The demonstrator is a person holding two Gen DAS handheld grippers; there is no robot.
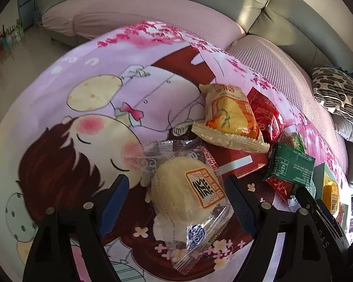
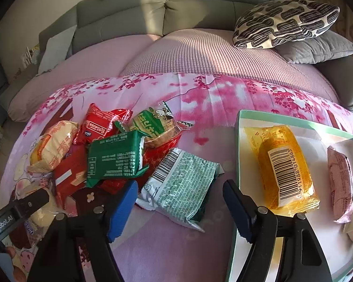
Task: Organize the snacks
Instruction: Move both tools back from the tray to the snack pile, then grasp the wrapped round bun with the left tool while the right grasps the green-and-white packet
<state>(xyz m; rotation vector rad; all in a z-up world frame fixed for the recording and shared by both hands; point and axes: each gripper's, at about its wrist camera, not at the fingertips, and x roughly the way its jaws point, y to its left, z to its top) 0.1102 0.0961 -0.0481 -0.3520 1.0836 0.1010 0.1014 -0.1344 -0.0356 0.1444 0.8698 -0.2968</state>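
While bare cloth [image 2: 157,253] lies below, right tool [image 2: 180,202] straddles the white-green packet [image 2: 183,188].

"GenRobot.AI" on the left tongs' arm [image 2: 4,225]. Barcode digits "911988 014863" on the orange packet [image 2: 285,168]. Red wrapper [image 2: 98,127]: "Red kiss", roughly. Other print unreadable.

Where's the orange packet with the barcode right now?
In the right wrist view the orange packet lies inside the green-rimmed box at right, beside a pink packet, just beyond the right gripper.

Snack pile [image 2: 110,150] left of box [image 2: 294,122]
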